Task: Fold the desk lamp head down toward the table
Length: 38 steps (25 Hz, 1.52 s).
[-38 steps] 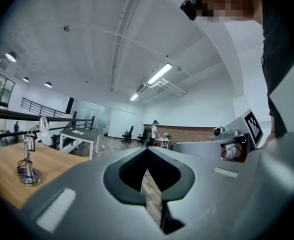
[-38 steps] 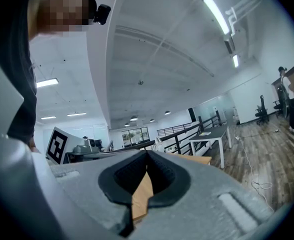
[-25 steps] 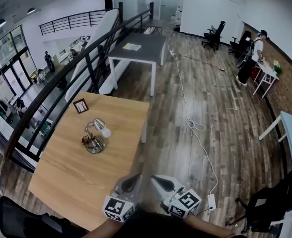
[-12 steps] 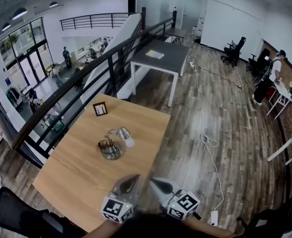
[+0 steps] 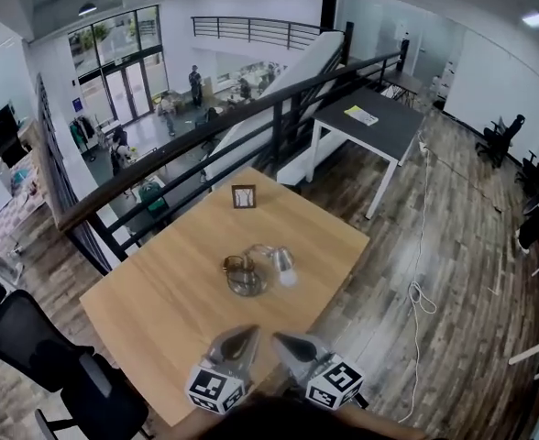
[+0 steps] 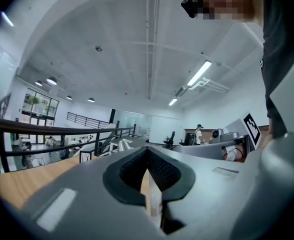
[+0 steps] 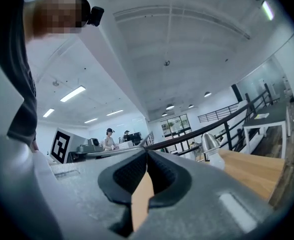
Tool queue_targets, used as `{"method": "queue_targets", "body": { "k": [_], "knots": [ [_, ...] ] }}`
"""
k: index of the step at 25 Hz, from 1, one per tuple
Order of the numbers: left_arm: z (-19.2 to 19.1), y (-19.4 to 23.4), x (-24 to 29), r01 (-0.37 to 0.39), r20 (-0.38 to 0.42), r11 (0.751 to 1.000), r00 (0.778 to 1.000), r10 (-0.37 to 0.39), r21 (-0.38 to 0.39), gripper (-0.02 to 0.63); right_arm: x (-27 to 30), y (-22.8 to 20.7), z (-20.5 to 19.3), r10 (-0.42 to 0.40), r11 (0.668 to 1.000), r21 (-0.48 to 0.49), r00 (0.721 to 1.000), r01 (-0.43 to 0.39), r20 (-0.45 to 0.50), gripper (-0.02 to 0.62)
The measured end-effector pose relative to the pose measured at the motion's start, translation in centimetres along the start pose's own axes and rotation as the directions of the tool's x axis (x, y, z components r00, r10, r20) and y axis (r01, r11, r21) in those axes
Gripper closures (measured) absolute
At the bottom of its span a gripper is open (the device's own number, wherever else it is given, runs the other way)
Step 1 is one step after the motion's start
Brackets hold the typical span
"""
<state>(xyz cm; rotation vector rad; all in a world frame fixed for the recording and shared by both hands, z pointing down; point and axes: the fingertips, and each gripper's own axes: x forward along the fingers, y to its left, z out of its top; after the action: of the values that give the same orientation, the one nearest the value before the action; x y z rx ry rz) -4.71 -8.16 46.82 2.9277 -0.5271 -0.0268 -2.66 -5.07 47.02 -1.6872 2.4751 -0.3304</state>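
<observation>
The desk lamp (image 5: pixel 251 270) stands mid-table on the wooden table (image 5: pixel 159 301): a round metal base, a short bent arm and a silver head (image 5: pixel 281 261) with a white bulb pointing right and down. Both grippers hover over the near table edge, well short of the lamp, side by side. My left gripper (image 5: pixel 245 335) is shut with nothing in it, and my right gripper (image 5: pixel 283 341) is shut and empty too. In the right gripper view the lamp head (image 7: pixel 210 143) shows right of the closed jaws (image 7: pixel 147 151). The left gripper view shows the closed jaws (image 6: pixel 147 148) and the lamp (image 6: pixel 121 145) far off.
A small picture frame (image 5: pixel 244 196) stands at the table's far edge. A black railing (image 5: pixel 205 149) runs behind the table. A black office chair (image 5: pixel 31 342) sits at the left. Beyond are a grey table (image 5: pixel 379 122) and a cable (image 5: pixel 418 291) on the wood floor.
The head view has swung left, so the table and lamp now sit further right and more centred. Both grippers stayed shut, low in the view, now over the table's near edge.
</observation>
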Motion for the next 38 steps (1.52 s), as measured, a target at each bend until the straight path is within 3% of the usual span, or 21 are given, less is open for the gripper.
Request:
{"method": "queue_targets", "body": {
  "k": [6, 13, 22, 26, 30, 33, 38],
  "knots": [
    [0.8, 3.2, 2.5, -0.160, 0.027, 0.987, 0.987, 0.160, -0.006, 0.604, 3.3, -3.6, 1.1, 0.138, 0.990, 0.001, 0.989, -0.138, -0.044, 0.584],
    [1.7, 4.2, 8.1, -0.280, 0.065, 0.960, 0.957, 0.281, -0.021, 0.604, 4.7, -9.4, 3.5, 0.264, 0.964, -0.021, 0.961, -0.267, -0.085, 0.575],
    [1.0, 5.9, 10.6, -0.485, 0.084, 0.873, 0.869, 0.487, -0.048, 0.604, 6.8, -14.7, 2.7, 0.388, 0.919, 0.010, 0.901, -0.394, -0.192, 0.489],
    [0.3, 6.2, 10.2, -0.548, 0.065, 0.833, 0.831, 0.552, -0.069, 0.604, 7.8, -16.6, 2.1, 0.393, 0.918, 0.041, 0.891, -0.394, -0.225, 0.445],
    [-0.9, 6.8, 9.3, -0.589, 0.033, 0.803, 0.804, 0.594, -0.096, 0.604, 9.5, -17.4, 1.6, 0.369, 0.928, 0.038, 0.893, -0.372, -0.257, 0.361],
    [-1.0, 7.3, 9.7, -0.595, 0.030, 0.797, 0.799, 0.601, -0.108, 0.604, 10.5, -17.7, 1.2, 0.365, 0.926, 0.018, 0.886, -0.376, -0.285, 0.344],
    [-0.2, 7.2, 10.7, -0.578, 0.027, 0.810, 0.812, 0.583, -0.094, 0.604, 11.5, -17.1, 0.7, 0.372, 0.916, -0.023, 0.868, -0.401, -0.330, 0.328]
  ]
}}
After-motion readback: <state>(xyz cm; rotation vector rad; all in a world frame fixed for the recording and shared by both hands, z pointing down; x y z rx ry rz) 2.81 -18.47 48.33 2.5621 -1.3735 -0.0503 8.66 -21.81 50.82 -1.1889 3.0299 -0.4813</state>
